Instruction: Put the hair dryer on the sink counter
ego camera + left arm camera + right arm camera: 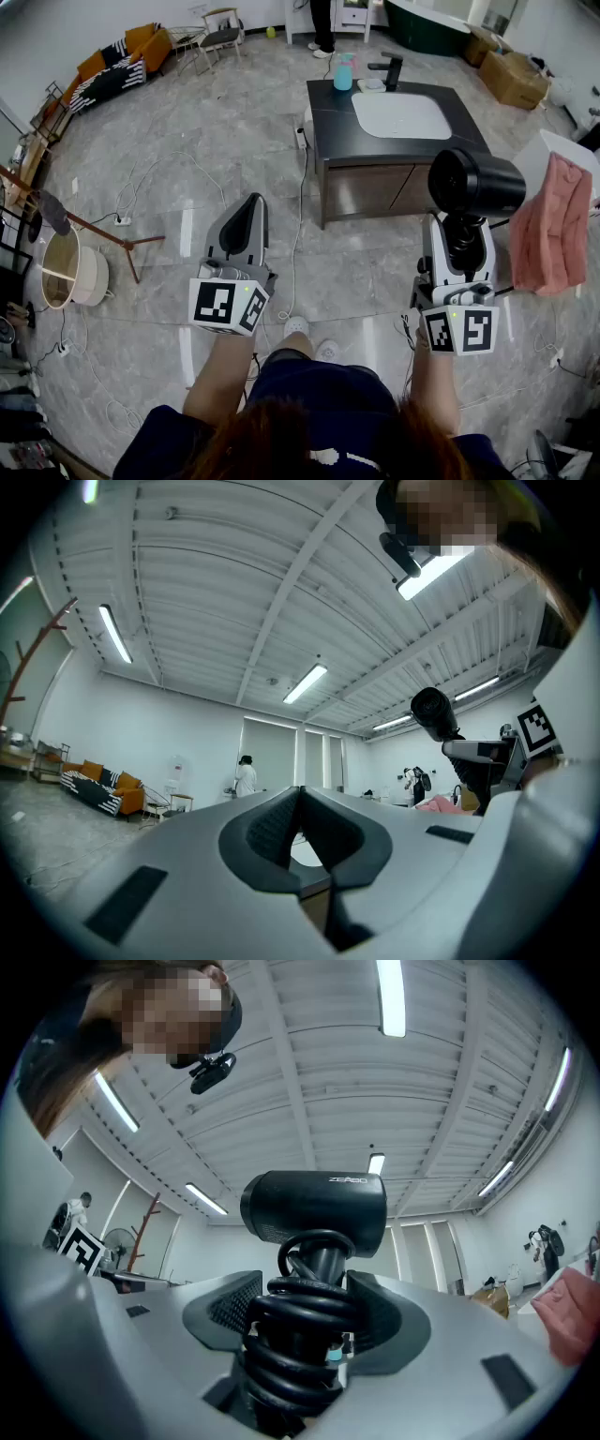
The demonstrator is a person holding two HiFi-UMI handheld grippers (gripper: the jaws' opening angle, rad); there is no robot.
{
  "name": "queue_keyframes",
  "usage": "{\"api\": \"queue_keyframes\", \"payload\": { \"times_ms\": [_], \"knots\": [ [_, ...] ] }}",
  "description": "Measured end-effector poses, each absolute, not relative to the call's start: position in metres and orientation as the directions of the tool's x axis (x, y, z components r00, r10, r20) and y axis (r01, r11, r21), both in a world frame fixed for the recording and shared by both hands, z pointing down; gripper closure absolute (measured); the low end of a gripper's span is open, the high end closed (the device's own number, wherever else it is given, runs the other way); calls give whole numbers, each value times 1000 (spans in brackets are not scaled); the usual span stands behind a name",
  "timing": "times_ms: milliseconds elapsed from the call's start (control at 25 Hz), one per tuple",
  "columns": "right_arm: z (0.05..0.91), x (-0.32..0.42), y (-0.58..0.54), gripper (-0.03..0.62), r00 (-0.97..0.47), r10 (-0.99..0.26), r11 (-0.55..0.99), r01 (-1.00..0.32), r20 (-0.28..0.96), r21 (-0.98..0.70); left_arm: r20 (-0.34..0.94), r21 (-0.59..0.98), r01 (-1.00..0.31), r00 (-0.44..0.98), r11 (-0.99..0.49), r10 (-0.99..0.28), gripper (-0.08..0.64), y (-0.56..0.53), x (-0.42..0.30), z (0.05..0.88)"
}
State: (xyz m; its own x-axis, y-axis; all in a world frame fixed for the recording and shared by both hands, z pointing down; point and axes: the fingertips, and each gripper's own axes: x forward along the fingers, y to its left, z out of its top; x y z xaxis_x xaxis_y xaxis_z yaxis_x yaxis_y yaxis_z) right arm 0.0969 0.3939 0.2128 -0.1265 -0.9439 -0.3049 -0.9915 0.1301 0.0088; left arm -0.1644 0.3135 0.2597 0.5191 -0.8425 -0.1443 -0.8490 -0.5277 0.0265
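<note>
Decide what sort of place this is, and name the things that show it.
Probably a big studio hall staged with home furniture, not a real bathroom: a freestanding sink counter stands alone on open floor, with a green bathtub, an orange sofa and cardboard boxes along the walls.

Pink towel (pixel 551 225) draped at right, teal bottle (pixel 344 72), orange sofa (pixel 117 66) far left, cardboard box (pixel 514 77), round wooden tub (pixel 92 277)

- Bright, even light from ceiling tube lamps (pixel 392 997); one glares white at the upper right of the left gripper view.
- Faint, soft shadows on the floor (pixel 234 141).
- Heavy fisheye bending, dark corners.
- The hair dryer (pixel 314 1206) is sharp; the nearest foreground blurs.
</note>
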Motion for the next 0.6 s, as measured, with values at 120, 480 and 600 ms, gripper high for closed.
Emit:
{"api": "queue_keyframes", "payload": {
  "times_ms": [120, 480, 600],
  "knots": [
    [212, 96, 405, 298, -138, -944, 144, -990, -299, 3, -149, 31, -851, 515, -525, -844, 541, 324, -165, 259],
    [217, 107, 402, 296, -164, -938, 185, -982, -306, -43, -143, 33, -864, 493, -502, -858, 541, 324, -164, 265],
    [232, 107, 391, 296, -170, -941, 194, -979, -292, -56, -132, 41, -865, 492, -501, -860, 541, 313, -162, 280]
  ]
}}
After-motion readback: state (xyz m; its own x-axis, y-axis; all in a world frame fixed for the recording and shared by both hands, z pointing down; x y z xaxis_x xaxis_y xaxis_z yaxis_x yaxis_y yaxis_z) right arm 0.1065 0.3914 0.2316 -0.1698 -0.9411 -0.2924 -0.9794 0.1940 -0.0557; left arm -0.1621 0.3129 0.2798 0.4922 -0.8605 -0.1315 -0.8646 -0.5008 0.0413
